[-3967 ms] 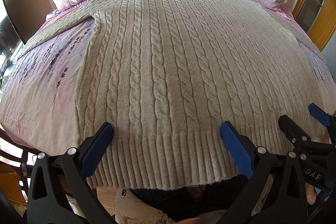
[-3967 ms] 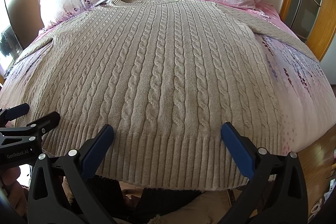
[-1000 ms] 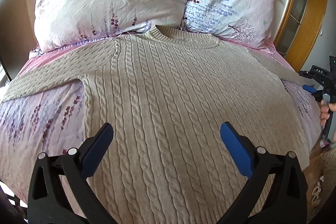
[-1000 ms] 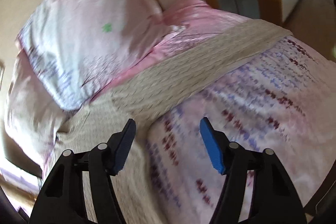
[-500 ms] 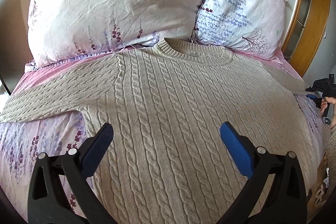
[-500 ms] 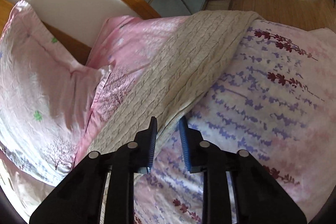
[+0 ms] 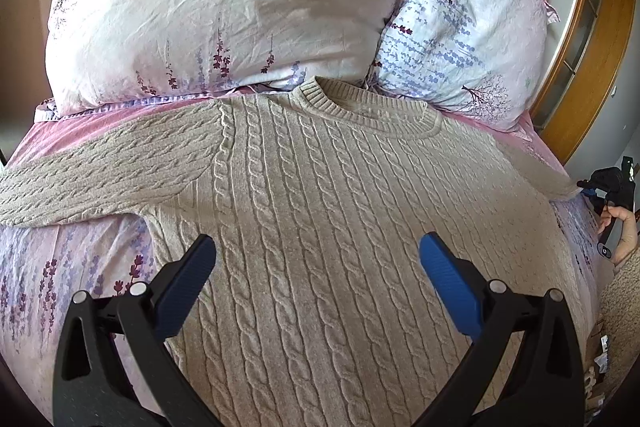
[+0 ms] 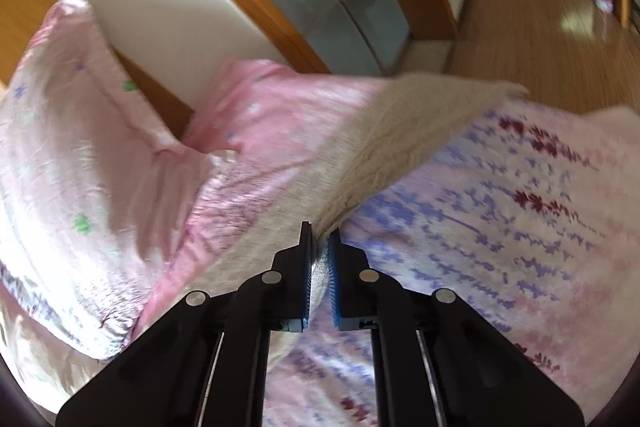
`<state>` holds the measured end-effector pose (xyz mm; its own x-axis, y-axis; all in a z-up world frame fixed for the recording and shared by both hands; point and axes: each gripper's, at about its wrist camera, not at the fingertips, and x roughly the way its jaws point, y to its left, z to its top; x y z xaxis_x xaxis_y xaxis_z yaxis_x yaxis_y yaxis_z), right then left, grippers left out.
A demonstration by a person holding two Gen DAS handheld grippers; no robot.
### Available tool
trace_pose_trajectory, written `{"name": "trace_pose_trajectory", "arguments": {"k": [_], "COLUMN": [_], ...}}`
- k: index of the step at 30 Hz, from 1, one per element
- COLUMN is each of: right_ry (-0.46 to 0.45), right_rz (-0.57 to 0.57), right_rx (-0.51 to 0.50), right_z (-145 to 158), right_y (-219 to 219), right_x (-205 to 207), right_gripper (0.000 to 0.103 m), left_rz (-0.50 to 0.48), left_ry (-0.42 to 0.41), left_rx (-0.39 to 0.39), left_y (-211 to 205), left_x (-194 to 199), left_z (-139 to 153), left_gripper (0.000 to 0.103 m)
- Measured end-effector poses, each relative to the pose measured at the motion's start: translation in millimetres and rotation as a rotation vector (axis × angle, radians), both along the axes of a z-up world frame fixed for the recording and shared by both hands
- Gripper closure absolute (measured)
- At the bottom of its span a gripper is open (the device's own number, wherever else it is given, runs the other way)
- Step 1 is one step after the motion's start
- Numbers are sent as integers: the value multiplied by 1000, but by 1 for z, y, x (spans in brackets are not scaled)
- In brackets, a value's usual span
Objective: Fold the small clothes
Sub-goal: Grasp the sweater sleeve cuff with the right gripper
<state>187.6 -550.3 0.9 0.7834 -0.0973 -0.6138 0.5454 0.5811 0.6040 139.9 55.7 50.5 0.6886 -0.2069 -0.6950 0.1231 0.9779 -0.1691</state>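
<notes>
Bedding in a pink and purple flower print covered the whole working surface, and a beige cable-knit sweater lay face up across it, its collar toward the headboard. Nearest the left wrist camera, the left gripper hovered above the chest of the sweater with its jaws spread wide and nothing between them. Off at the right side of the bed, the right gripper had its jaws drawn almost together on the lower edge of the right sleeve, the knit bunched between the blue pads; the picture there was blurred. The left sleeve lay stretched out flat toward the left edge. Further back, two pillows leaned against the headboard, just behind the collar. By the look of it, the step in hand was the first fold, bringing the right sleeve in over the body. The next move would call for carrying that sleeve across without dragging the body out of square. No container showed in either view.
</notes>
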Motion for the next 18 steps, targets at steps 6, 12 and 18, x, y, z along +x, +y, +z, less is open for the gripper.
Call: {"name": "trace_pose_trajectory", "arguments": {"k": [6, 12, 18], "right_ry": [-182, -209, -12], "right_rz": [217, 562, 758], "right_rx": [-53, -40, -31], "right_z": [51, 50, -5], "right_y": [56, 161, 233], "right_x": [7, 28, 53], "right_gripper": [95, 95, 93], "left_rz": [-11, -11, -31], "left_ry": [-7, -2, -9], "left_rx": [-16, -23, -51], "left_y": [0, 0, -1], "left_x": [0, -1, -1], "left_z": [2, 1, 7], "left_gripper": [2, 2, 2]}}
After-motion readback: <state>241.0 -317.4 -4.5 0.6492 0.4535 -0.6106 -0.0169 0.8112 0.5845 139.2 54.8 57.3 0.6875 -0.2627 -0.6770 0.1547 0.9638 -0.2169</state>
